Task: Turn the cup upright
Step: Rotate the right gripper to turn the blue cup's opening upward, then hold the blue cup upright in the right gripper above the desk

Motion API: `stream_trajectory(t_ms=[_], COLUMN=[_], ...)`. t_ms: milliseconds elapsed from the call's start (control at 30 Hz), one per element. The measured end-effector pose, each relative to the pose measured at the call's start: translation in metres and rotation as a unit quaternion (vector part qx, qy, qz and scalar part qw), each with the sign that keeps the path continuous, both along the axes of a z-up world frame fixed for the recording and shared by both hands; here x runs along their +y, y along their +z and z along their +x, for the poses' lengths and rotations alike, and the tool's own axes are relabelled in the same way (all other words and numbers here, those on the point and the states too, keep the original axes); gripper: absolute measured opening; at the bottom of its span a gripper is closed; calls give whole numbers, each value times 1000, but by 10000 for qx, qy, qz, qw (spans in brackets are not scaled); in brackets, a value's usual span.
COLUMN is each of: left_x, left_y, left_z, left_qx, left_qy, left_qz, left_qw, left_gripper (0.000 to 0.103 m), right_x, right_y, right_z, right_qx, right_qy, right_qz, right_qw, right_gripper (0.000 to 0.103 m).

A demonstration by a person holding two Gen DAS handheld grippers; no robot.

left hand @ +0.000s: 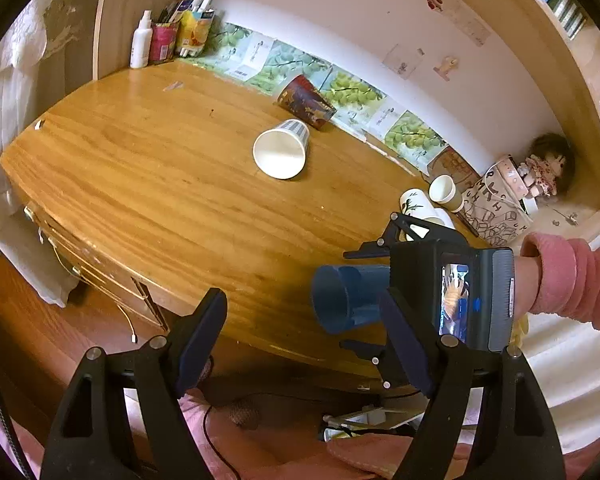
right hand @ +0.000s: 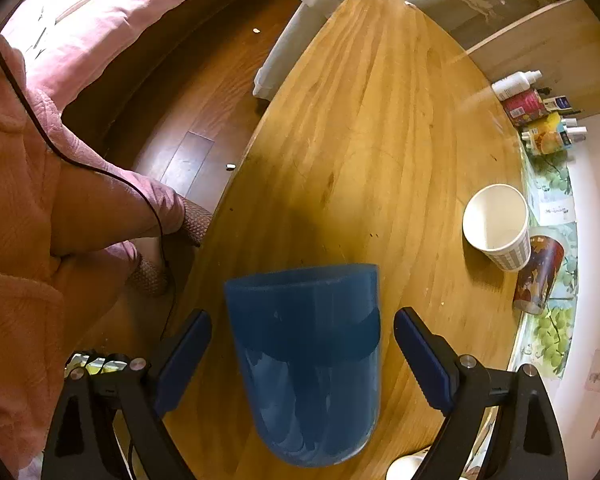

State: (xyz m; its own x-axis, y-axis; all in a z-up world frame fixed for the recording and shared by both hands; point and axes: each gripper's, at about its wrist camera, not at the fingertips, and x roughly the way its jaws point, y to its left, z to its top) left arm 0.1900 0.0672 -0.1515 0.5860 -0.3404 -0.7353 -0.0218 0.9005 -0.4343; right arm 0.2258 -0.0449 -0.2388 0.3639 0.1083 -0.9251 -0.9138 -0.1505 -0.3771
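A blue plastic cup [right hand: 308, 364] lies on its side on the wooden table [right hand: 380, 140], its mouth pointing away from the right wrist camera. My right gripper [right hand: 302, 354] is open, its fingers straddling the cup with gaps on both sides. In the left wrist view the same cup [left hand: 346, 300] lies near the table's front edge with the right gripper [left hand: 396, 284] around it. My left gripper [left hand: 302, 344] is open and empty, hovering off the front edge beside the cup.
A white paper cup [left hand: 282, 148] lies on its side mid-table, a dark printed cup [left hand: 306, 101] behind it. Two more cups [left hand: 446, 192] and a bag [left hand: 496, 208] sit at the right. Bottles and containers [left hand: 168, 36] stand in the far corner.
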Motion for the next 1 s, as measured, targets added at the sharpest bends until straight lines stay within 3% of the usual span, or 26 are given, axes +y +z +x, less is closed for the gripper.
stream_trajectory(t_ms=[167, 433, 600, 833, 1000], left_x=[2, -1, -4, -8, -15], left_y=[0, 0, 2, 5, 10], left_z=[-1, -1, 0, 3, 4], left_qx=[7, 48, 61, 81, 80], left_qy=[39, -63, -173, -391, -593], left_qz=[-45, 26, 74, 56, 173], left_qw=[10000, 10000, 9998, 9992, 9981], left_gripper=[82, 82, 82, 82, 82], right_x=[2, -4, -12, -30, -47], right_y=[-4, 7, 17, 33, 46], right_z=[0, 5, 13, 27, 43], right_qx=[-74, 113, 201, 215, 237], right_qy=[63, -324, -1016, -2119, -3043], right_qz=[-13, 371, 775, 1484, 2123], right_qw=[10000, 9987, 9916, 9657, 9283], right_gripper=[74, 73, 73, 72, 72])
